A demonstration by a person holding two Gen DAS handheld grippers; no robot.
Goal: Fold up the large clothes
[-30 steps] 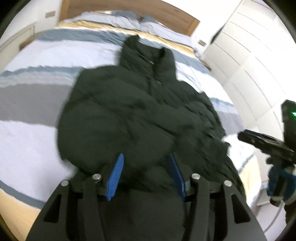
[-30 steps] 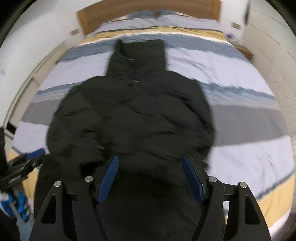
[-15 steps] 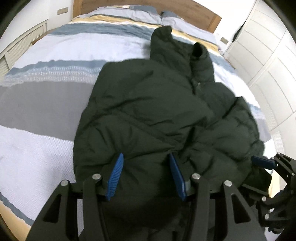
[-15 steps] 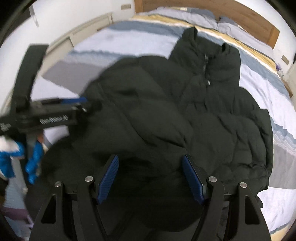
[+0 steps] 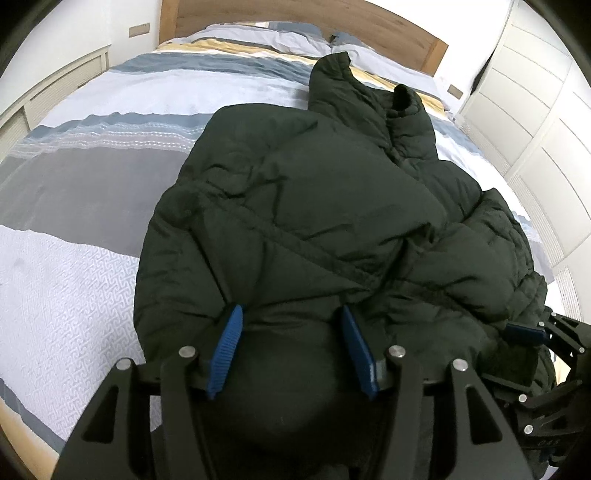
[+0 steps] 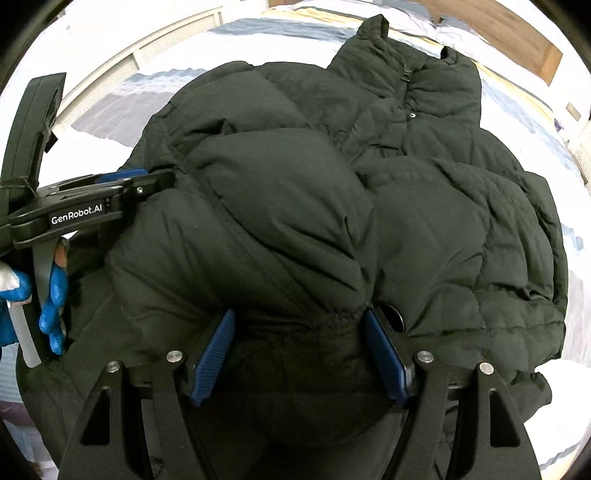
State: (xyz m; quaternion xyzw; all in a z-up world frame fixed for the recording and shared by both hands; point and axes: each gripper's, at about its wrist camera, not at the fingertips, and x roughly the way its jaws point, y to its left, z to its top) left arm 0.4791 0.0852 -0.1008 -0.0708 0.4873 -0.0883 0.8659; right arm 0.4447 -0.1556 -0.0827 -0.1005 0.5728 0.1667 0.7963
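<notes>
Both pairs of fingers pinch the near hem of the dark puffer jacket (image 5: pixel 303 206): the left gripper (image 5: pixel 291 347) has just loosened a little with fabric still between its blue pads, the right gripper (image 6: pixel 301 350) holds a thick bunch. Jacket lies on the striped bed (image 5: pixel 74 184), collar toward the wooden headboard (image 5: pixel 388 33)

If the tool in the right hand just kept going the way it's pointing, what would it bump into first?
Most likely the dark puffy jacket. The right tool already has the jacket's padded fabric bulging between its blue fingers, so it would press further into that, then the bed beneath.
</notes>
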